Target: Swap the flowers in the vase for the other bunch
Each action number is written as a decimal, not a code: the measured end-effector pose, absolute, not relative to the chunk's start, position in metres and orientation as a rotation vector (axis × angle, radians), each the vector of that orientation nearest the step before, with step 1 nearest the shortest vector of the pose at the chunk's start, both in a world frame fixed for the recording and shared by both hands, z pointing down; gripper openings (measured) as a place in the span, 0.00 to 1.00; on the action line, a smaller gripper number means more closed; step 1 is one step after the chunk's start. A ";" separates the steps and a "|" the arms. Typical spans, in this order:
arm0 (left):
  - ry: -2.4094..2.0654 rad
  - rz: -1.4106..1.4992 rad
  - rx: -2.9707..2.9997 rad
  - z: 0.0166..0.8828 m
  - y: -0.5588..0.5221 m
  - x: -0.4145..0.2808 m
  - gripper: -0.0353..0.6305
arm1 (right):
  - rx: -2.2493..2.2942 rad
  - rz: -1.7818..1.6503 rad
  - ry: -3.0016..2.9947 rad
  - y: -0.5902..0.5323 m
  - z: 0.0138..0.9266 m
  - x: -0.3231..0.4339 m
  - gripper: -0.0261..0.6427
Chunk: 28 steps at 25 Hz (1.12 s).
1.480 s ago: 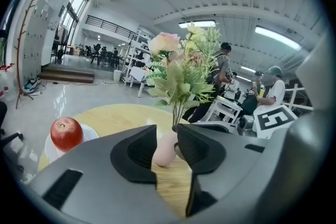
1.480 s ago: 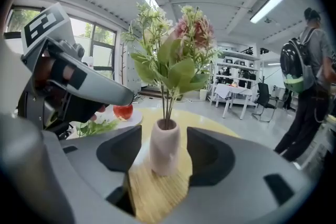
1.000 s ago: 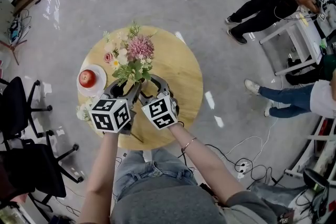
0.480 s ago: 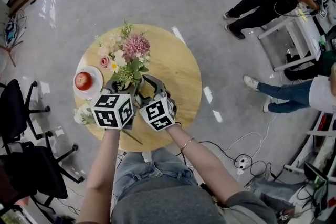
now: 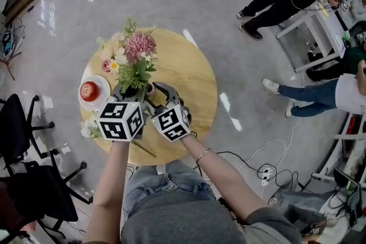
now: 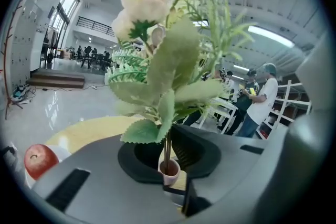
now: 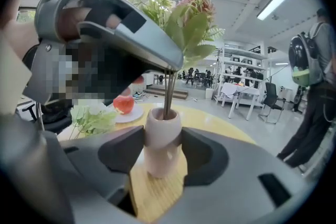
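Right gripper view: pale pink ceramic vase [image 7: 161,139], upright on round wooden surface [image 7: 157,194], is clamped between right gripper [image 7: 163,152] jaws. Pink-and-green flower bunch [image 7: 191,18] is pinched by its stems, just above those jaws, by left gripper [image 7: 172,67] jaws, which have just been closing. Pale white-green bunch [image 7: 92,119] is laid left of the jaws.

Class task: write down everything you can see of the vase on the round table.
The vase is small, pale pinkish-cream and ceramic-looking, with a rounded top, a narrowed waist and an open mouth. It stands upright on the wooden table. The right gripper, whose jaws have just been closing, clasps it on both sides. The stems rise from its mouth, and just above it the left gripper, its jaws also just closed in, pinches them.
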<state>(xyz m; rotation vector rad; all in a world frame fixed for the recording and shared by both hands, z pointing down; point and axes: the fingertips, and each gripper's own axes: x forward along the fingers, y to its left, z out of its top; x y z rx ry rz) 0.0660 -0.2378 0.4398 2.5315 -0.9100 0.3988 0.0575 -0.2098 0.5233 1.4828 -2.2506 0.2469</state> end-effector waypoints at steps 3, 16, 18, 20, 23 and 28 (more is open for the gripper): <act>-0.901 0.377 2.544 0.425 -0.241 0.065 0.13 | 1.494 0.252 -2.243 -0.210 0.523 0.058 0.39; -0.915 0.268 2.620 0.368 -0.245 0.017 0.13 | 1.544 0.252 -2.197 -0.215 0.523 0.037 0.39; -0.930 0.225 2.625 0.357 -0.244 0.007 0.13 | 1.547 0.247 -2.193 -0.215 0.522 0.033 0.39; -0.947 0.193 2.628 0.348 -0.239 0.013 0.13 | 1.548 0.239 -2.193 -0.210 0.521 0.044 0.39; -0.967 0.147 2.639 0.335 -0.235 0.011 0.13 | 1.553 0.241 -2.190 -0.206 0.523 0.051 0.39; -1.007 0.099 2.685 0.317 -0.227 -0.004 0.13 | 1.567 0.247 -2.180 -0.202 0.528 0.055 0.39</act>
